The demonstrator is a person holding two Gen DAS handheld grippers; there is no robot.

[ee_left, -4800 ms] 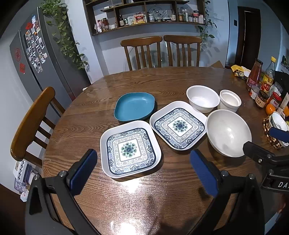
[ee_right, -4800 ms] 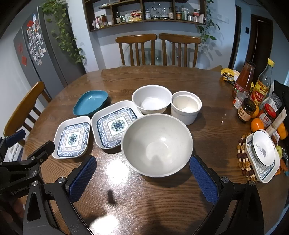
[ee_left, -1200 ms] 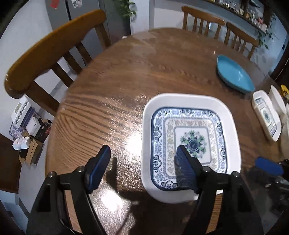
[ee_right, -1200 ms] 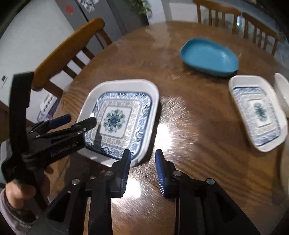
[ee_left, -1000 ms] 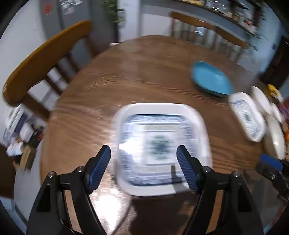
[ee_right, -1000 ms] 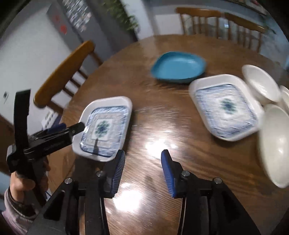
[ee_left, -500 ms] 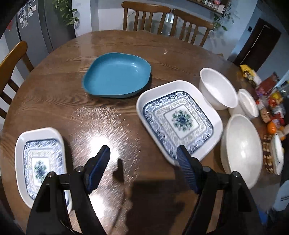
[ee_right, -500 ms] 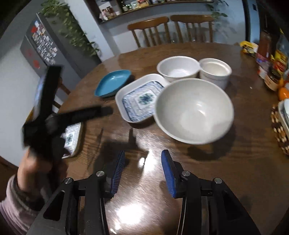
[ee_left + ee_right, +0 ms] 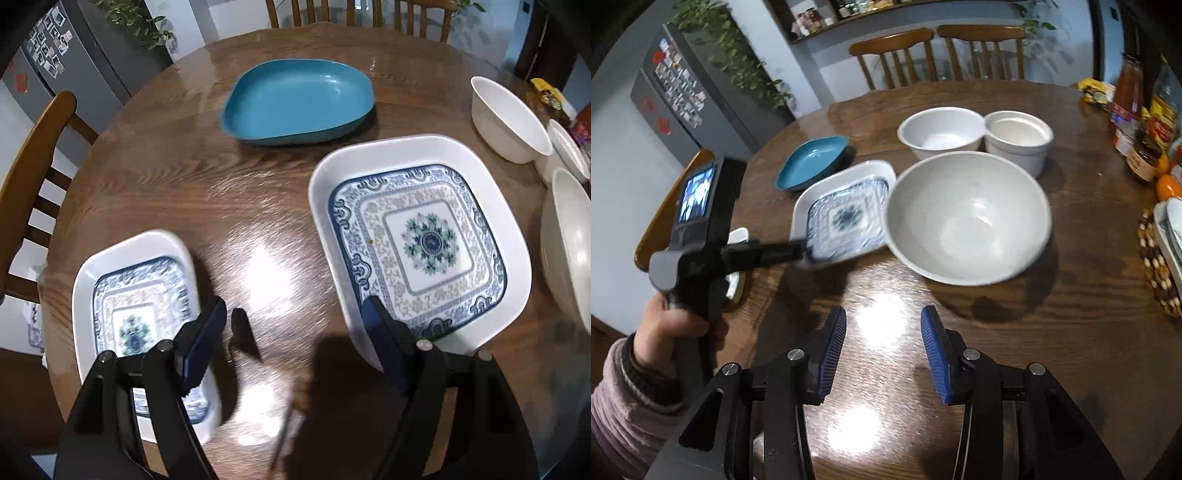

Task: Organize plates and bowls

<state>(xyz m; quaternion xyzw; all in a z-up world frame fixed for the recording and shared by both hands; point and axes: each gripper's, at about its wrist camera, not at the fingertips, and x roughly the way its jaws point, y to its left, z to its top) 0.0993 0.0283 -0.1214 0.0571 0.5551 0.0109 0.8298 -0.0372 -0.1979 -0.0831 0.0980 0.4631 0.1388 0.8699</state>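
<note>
Your left gripper point(image 9: 295, 339): jaws wide, empty, above bare wood table point(image 9: 184, 173) between two patterned square plates. Near plate point(image 9: 133, 295) lower left, second plate point(image 9: 421, 240) right. Blue dish point(image 9: 295, 99) beyond. Your right gripper point(image 9: 882, 350): jaws narrow, empty, short of large white bowl point(image 9: 967, 218). Two smaller white bowls point(image 9: 942, 129) behind.

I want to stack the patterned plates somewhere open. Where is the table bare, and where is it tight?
Bare wood lies between the left patterned plate, the right patterned plate and the blue dish, and at the near edge before the big bowl. It is crowded among the white bowls and the jars.
</note>
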